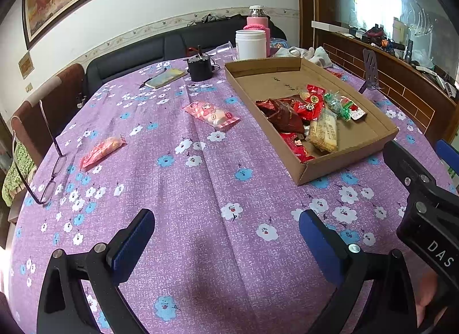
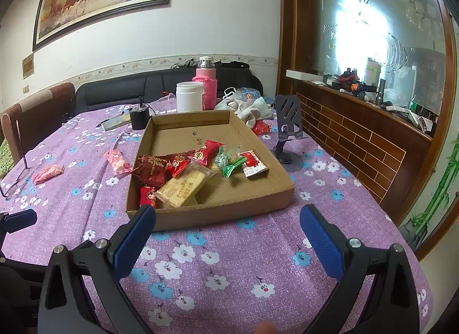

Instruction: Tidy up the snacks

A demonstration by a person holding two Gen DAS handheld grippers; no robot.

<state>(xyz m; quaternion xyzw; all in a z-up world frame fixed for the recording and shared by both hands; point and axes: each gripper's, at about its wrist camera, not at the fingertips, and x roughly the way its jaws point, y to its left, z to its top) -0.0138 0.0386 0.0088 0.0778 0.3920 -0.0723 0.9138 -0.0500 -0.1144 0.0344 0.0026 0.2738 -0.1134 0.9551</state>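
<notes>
1. Here the left wrist view alone gives the whole pair of glasses [image 1: 47, 167] at 9 o'clock on the bench [image 1: 200, 219], and shows the right hand-held gripper [image 1: 413, 159] from outside, at 3 o'clock; only one blue fingertip of it shows at the frame edge there
2. Only the right wrist view shows the grey phone stand [image 2: 288, 133] just beside the cardboard tray [image 2: 223, 210], at 2 o'clock, and a red packet [image 2: 261, 127] lying on the cloth past the tray's far right corner
3. The left hand-held gripper [image 1: 226, 227] is released, its blue pads wide apart over bare purple cloth, nothing between them; the right wrist view catches just one of its pads at 9 o'clock
4. The right hand-held gripper is likewise spread wide and empty in its own view, with the tray's near wall just ahead at 12 o'clock
5. The tray holds a heap of snacks [image 2: 186, 173] in its near half: dark red and bright red wrappers, green-wrapped sweets, pale biscuit packs, a small red and white packet; the far half is bare cardboard
6. Two snacks lie outside it on the bench: a pink packet [image 1: 212, 114] near the tray's left wall and an orange-red packet [image 1: 101, 151] farther left, near the glasses
7. Behind the tray stand a white jar [image 2: 189, 100] and a pink flask [image 2: 206, 84], side by side; whatever is in them cannot be seen
</notes>
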